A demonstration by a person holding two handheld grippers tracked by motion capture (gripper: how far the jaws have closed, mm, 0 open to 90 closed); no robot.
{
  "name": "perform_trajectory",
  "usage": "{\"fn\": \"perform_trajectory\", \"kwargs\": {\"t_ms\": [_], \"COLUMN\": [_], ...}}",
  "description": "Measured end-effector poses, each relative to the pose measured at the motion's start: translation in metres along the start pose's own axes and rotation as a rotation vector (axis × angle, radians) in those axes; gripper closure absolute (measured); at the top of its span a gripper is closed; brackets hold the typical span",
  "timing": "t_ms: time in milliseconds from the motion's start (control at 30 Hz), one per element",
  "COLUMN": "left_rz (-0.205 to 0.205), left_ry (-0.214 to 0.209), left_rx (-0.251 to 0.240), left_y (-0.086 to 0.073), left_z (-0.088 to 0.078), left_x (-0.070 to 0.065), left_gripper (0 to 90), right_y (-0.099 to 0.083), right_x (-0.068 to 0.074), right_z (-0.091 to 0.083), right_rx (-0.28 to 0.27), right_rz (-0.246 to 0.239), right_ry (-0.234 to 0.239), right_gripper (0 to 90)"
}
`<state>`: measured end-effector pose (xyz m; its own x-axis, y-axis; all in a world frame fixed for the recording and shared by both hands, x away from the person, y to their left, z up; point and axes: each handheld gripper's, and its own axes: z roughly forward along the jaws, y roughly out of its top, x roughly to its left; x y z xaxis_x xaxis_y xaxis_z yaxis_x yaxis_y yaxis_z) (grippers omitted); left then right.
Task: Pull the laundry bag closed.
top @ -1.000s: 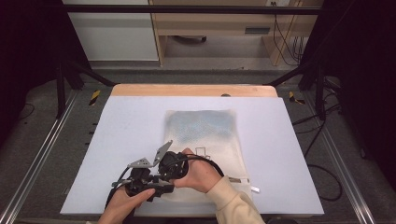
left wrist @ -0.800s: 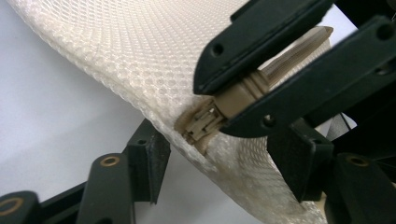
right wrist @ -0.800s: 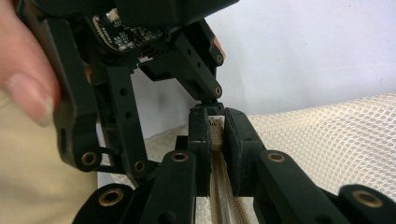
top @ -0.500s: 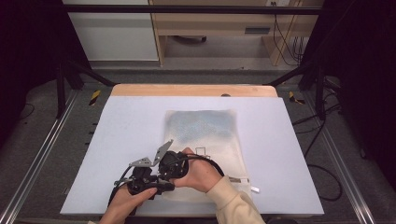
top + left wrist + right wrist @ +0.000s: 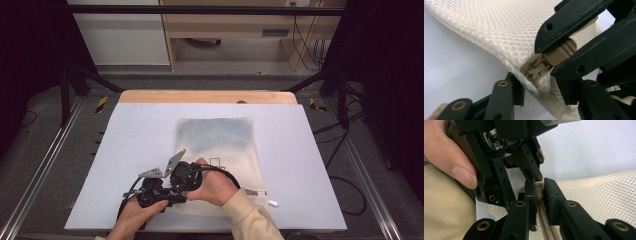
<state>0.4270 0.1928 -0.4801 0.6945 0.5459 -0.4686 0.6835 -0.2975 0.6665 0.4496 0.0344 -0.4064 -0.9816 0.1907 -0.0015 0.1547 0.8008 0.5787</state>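
Presently, at the near edge of the table [image 5: 310,165], both grippers meet over the near-left corner of the mesh bag [image 5: 220,145]. Right gripper [image 5: 537,191]: jaws pressed together, pinching the beige zipper pull [image 5: 560,51], its slider facing the bag's corner. Left gripper [image 5: 537,87]: jaws part-open and just now closing, straddling the bag's corner edge beside the zipper slider [image 5: 537,70]; pad contact with the mesh cannot be confirmed. Both hands sit touching each other in the high view, left gripper [image 5: 157,192] beside right gripper [image 5: 185,176]. The bag lies flat, its long axis running from the near edge toward the far edge, zipper along the near end. Open tabletop lies left, right and beyond.
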Motion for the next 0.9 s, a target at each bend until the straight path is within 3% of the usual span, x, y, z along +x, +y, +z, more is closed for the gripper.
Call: {"fn": "perform_trajectory", "kwargs": {"t_ms": [433,900], "left_rz": [-0.021,-0.013], "left_ry": [-0.015,0.005], "left_rx": [-0.009,-0.023], "left_y": [-0.0009,-0.0022], "left_z": [0.0013,0.0007], "left_x": [0.002,0.0037], "left_gripper": [68.8,81.7], "right_y": [-0.0004,-0.0017], "right_x": [-0.0003,-0.0016], "right_z": [0.0005,-0.0004], "right_rx": [0.007,-0.001], "right_rz": [-0.012,-0.003], "right_ry": [0.002,0.002], "right_gripper": [81.8,81.8]}}
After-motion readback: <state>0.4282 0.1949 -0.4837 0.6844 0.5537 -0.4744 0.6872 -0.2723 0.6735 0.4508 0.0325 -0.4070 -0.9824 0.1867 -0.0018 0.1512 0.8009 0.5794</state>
